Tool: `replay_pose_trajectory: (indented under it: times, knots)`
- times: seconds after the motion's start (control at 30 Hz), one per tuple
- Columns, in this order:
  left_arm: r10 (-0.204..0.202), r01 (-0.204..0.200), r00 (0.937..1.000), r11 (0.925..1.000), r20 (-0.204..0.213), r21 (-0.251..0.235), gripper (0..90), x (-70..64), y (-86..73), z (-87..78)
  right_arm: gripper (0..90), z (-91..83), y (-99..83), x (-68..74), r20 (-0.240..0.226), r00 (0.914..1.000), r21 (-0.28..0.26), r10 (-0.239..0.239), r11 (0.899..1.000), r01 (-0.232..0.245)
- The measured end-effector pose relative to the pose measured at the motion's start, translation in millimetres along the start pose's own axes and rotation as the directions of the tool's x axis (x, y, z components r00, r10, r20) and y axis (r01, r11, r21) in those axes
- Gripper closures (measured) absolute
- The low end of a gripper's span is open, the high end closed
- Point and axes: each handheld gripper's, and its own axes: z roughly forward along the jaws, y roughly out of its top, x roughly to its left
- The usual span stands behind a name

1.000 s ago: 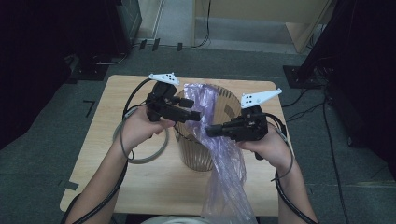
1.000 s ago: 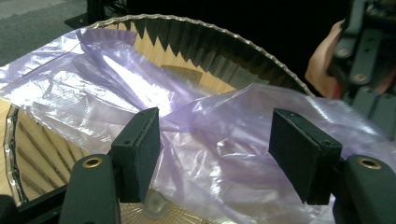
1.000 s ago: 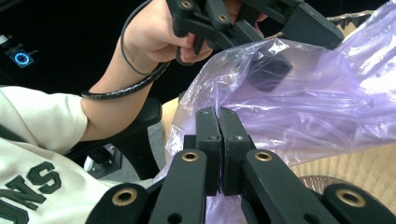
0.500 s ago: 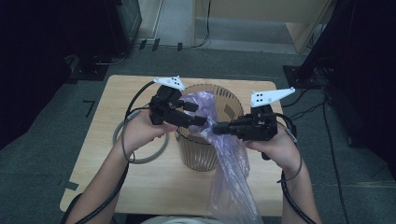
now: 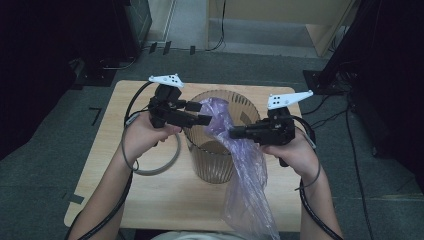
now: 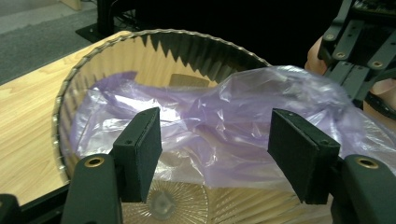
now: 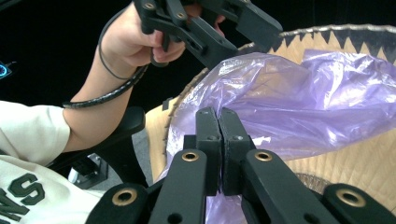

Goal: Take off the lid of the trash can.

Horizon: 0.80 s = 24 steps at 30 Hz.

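High view shows the purple plastic bag (image 5: 240, 165) draped over the near right rim of the ribbed brown bin (image 5: 212, 160) at the middle of the wooden table (image 5: 125, 195), its lower end cut off at the bottom edge and the bin's floor partly hidden beneath the film. The right gripper (image 5: 235, 133) comes in from the right, held level, jaws pressed together on the bag at the rim. The left gripper (image 5: 200, 113) hovers over the bin's far left rim, jaws spread around a fold of the bag without closing on it.
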Motion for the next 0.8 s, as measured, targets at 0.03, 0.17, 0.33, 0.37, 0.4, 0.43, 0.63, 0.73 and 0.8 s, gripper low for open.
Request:
replay_pose_trajectory:
  times: [0.03,0.17,0.33,0.37,0.4,0.43,0.63,0.73,0.8]
  knots:
    - [-0.003,0.003,1.0000,1.0000,-0.001,-0.001,34.3,0.9,-0.2,-0.9,89.3,1.1,-0.2,-1.9,0.000,1.0000,0.003,0.006,1.000,-0.006]
    - [-0.010,0.010,0.9999,0.9999,-0.006,-0.005,34.3,3.0,-1.2,-3.8,89.3,3.3,2.0,-7.2,0.013,0.9999,0.005,0.009,1.000,-0.009]
    - [-0.021,0.021,0.9997,0.9997,-0.012,-0.009,34.3,5.4,-3.1,-6.5,89.3,3.6,9.7,-12.6,0.031,0.9995,-0.007,-0.001,1.000,0.001]
    - [-0.024,0.024,0.9996,0.9997,-0.013,-0.011,34.3,5.7,-3.4,-6.8,89.3,4.0,11.7,-14.3,0.038,0.9993,-0.011,-0.004,1.000,0.004]
    - [-0.028,0.028,0.9995,0.9995,-0.013,-0.015,34.3,6.4,-3.9,-7.2,89.3,4.1,12.8,-15.6,0.040,0.9992,-0.012,-0.005,1.000,0.005]
    - [-0.034,0.034,0.9994,0.9993,-0.012,-0.016,34.3,6.9,-4.3,-7.7,89.3,4.6,14.0,-17.1,0.046,0.9990,-0.014,-0.005,1.000,0.005]
    - [-0.042,0.042,0.9989,0.9989,-0.020,-0.019,34.3,8.1,-6.8,-11.2,89.2,5.9,17.8,-27.2,0.089,0.9959,-0.022,-0.011,1.000,0.013]
    - [-0.046,0.046,0.9987,0.9987,-0.022,-0.021,34.3,8.5,-7.9,-12.9,88.8,5.4,18.8,-29.7,0.109,0.9939,-0.031,-0.016,0.999,0.020]
    - [-0.049,0.049,0.9984,0.9986,-0.027,-0.020,34.3,8.8,-9.4,-13.8,82.4,6.2,20.3,-32.7,0.151,0.9871,-0.068,-0.053,0.996,0.064]
